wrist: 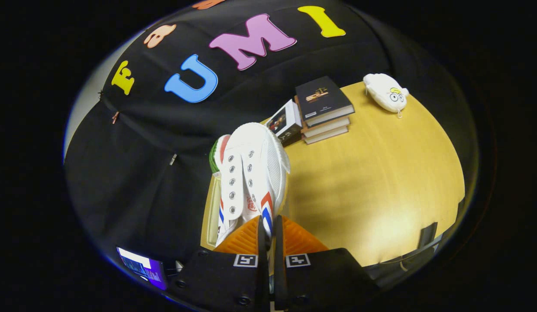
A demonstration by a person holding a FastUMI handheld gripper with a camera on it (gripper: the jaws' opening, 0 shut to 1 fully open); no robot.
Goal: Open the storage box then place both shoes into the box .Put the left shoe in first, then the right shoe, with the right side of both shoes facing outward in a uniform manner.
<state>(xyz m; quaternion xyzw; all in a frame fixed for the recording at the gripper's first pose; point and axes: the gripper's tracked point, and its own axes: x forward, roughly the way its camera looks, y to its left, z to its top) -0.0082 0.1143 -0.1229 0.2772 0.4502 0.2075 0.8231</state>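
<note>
Shoe (251, 173) first: you have a white sneaker with empty eyelets and red and blue stripes on its side, and it hangs from your gripper (270, 229), toe pointing away from you toward the booth wall. Your two fingers are pressed close together on the edge of the shoe's upper near its opening, one finger on each side of that thin wall, so the gripper is pinching the shoe. The shoe is lifted above the near left corner of the table (381, 186) and is not resting on it.

Starting at your far left, a lit screen (143, 266) sits low beside the gripper body, too blurred to make out. Just left of the shoe's toe and partly hidden behind it, you can see a sliver of something rounded with green, white and red bands (216, 154); you cannot tell what it is.

Beyond the shoe's toe, a small box with a picture on its face (286, 121) leans against a stack of books (325, 110). The top book has a dark cover, and lighter ones lie under it. Both stand at the far edge of the yellow wooden table.

Further right, well apart from the books, a white plush pouch with cartoon eyes (386, 92) lies at the table's far right edge. At the near right edge, a dark clamp-like piece (426, 236) sits on the rim.
</note>
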